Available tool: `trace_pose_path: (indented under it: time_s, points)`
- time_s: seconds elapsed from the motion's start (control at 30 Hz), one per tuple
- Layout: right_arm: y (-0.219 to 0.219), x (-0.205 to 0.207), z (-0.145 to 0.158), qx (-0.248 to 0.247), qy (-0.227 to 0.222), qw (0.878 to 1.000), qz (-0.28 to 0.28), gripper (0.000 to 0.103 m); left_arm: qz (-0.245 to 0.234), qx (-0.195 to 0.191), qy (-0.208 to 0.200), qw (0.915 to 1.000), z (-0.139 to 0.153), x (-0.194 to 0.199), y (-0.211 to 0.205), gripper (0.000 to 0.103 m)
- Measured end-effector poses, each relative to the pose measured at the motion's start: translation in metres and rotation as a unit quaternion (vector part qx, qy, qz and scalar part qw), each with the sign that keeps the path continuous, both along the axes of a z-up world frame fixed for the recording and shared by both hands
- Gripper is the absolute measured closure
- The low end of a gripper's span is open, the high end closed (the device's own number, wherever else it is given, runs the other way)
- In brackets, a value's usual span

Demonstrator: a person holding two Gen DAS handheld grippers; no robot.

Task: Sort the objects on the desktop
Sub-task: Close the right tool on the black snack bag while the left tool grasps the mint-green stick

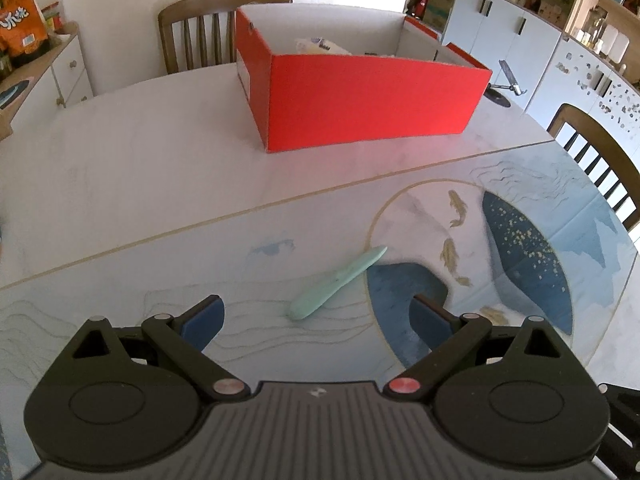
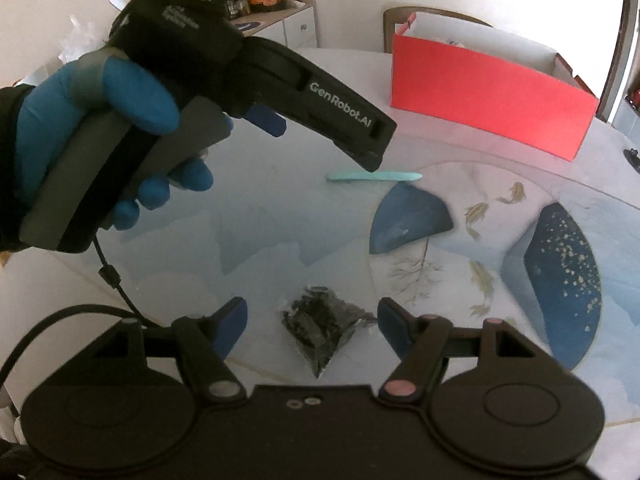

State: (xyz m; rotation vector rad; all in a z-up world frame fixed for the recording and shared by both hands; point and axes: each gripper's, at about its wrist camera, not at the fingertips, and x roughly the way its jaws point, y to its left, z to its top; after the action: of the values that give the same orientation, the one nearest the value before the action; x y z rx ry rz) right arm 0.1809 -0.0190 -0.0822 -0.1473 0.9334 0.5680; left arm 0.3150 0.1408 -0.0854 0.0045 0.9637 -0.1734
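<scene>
A mint-green flat stick [image 1: 337,283] lies on the patterned mat just ahead of my left gripper [image 1: 318,316], which is open and empty above it. The stick also shows in the right wrist view [image 2: 374,176], partly behind the left gripper's body [image 2: 280,92]. A small clear bag of black bits [image 2: 324,330] lies on the mat between the fingers of my right gripper [image 2: 312,326], which is open around it. A red open box [image 1: 360,100] stands further back on the table, with some items inside; it also shows in the right wrist view [image 2: 488,98].
The blue whale-and-fish mat [image 1: 520,248] covers the near part of the white table [image 1: 120,160]. Wooden chairs [image 1: 200,28] stand behind and at the right. A small black stand [image 1: 504,88] sits right of the box. Cabinets line the walls.
</scene>
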Motion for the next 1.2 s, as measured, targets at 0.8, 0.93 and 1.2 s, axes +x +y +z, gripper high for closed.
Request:
trace_pose_path:
  time_s: [0.8,0.93,1.2]
  points:
    - [0.009,0.018,-0.036,-0.053,-0.012,0.998,0.028,0.035,-0.029,0.008,-0.005,0.9995,-0.033,0.017,-0.006,0.004]
    - [0.005,0.02,-0.035,-0.05,-0.013,0.998,0.028,0.044,-0.031,0.025,-0.02,0.999,-0.036,0.019,-0.01,0.006]
    - [-0.002,0.027,-0.033,-0.055,-0.015,0.998,0.029,0.06,-0.054,0.042,-0.021,0.9974,-0.043,0.021,-0.019,0.035]
